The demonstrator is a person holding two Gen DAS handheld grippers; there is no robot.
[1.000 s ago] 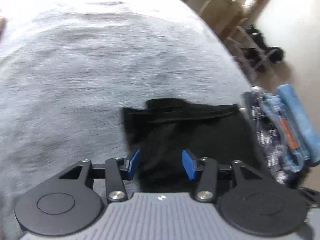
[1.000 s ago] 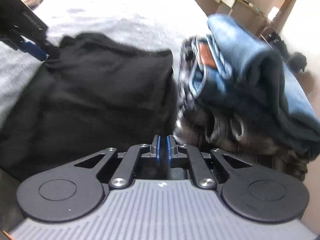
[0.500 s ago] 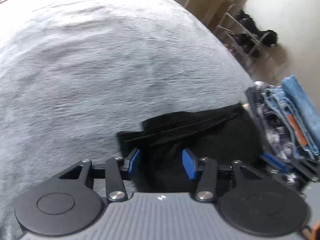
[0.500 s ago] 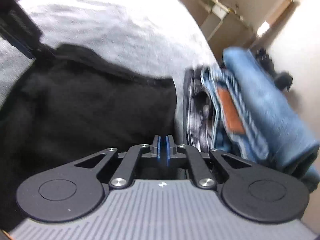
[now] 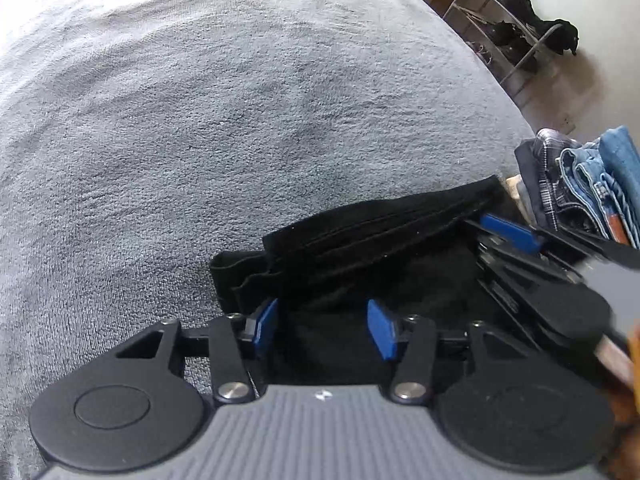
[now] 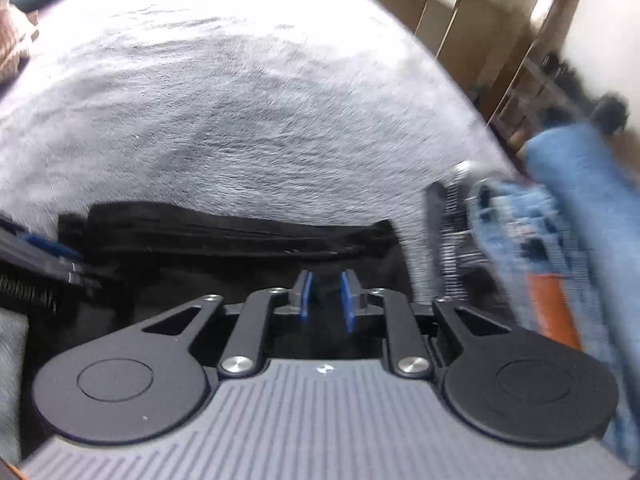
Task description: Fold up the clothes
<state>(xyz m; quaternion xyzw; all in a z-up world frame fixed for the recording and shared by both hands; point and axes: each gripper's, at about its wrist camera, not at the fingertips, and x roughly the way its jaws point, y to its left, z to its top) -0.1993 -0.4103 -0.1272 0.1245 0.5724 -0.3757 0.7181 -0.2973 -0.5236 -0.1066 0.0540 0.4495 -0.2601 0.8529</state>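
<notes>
The folded black garment is being flattened on the bed, beside the stack of jeans. The left tool is being held half open, gripping nothing. The right tool is being opened, nothing being pinched.

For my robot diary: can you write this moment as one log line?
black garment: folded on grey blanket | left hand-held gripper: open | right hand-held gripper: opening, empty

Grey blanket open beyond; stacked clothes block right side.

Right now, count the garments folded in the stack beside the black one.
3 visible: a plaid garment nearest the black garment, jeans beside it, and a blue garment outermost. More may be hidden.
</notes>
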